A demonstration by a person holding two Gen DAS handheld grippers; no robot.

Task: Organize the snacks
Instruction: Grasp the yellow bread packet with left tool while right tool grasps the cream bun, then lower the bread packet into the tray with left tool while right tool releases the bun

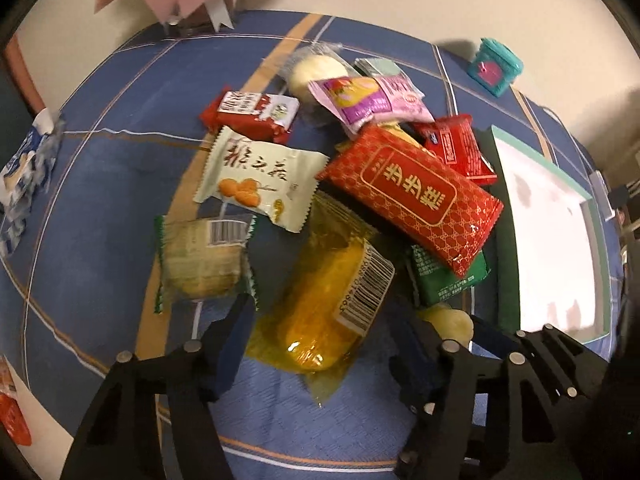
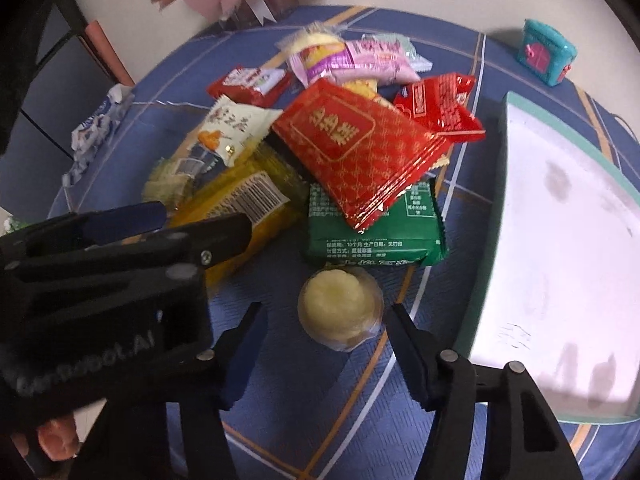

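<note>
Step in hand looks like the 1st pick-ups: 2 grabs at once from the snack pile (image 1: 360,184) on the blue cloth (image 1: 100,208), w/ the white tray (image 2: 560,260) just beside the pile not yet holding anything.

Left gripper (image 1: 324,344) straddles the yellow packet (image 1: 332,304) at the near edge of the pile. Jaws are about halfway in, 1 finger (image 1: 228,344) at the wrapper's left side, the other at its right. Whether the pads press on it can't be told, so no firm hold is claimed.

Right gripper (image 2: 324,344) sits around the round pale pastry (image 2: 340,308), which lies alone on the cloth between the green packet (image 2: 376,236) and the camera. Right-side finger (image 2: 404,344) is at its edge; a gap shows on the left side, so not clamped.

Next move prob calls for both to pinch fully, lift clear w/o dragging neighbours, then carry to the tray.

Hard to see: the pastry's near edge in the left view is hidden behind the left gripper. Items under the big red packet (image 2: 352,144) are mostly covered. Tray's far side is cut off by the frame edge.
</note>
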